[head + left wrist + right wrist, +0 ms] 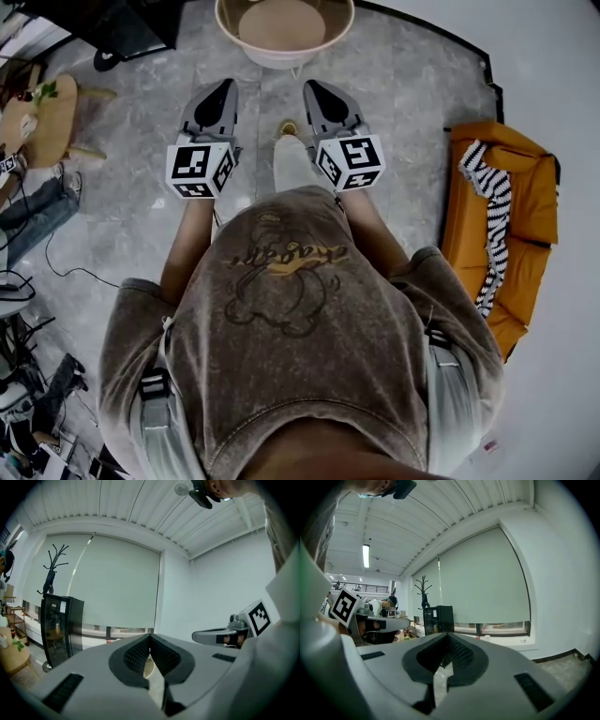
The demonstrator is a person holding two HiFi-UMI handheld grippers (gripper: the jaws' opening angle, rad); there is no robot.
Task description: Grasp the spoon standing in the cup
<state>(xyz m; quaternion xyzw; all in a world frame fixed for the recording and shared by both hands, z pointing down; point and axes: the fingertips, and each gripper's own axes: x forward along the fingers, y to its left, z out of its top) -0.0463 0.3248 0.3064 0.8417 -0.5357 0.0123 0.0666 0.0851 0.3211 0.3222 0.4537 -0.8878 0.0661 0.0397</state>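
No cup or spoon shows in any view. In the head view I hold both grippers side by side over the grey floor, pointing level toward a round white table (284, 58) with a beige top. My left gripper (225, 87) is shut with nothing between its jaws, and its tips meet in the left gripper view (150, 637). My right gripper (311, 86) is likewise shut and empty, its jaws touching in the right gripper view (447, 637). Each gripper also appears from the side in the other's view: the right gripper (218, 636) and the left gripper (382, 624).
An orange sofa (525, 234) with a striped cloth (492, 211) stands at the right. A wooden chair (52, 122) and cables lie at the left. A black fridge (61, 627) and a coat rack (52, 571) stand before a large blinded window.
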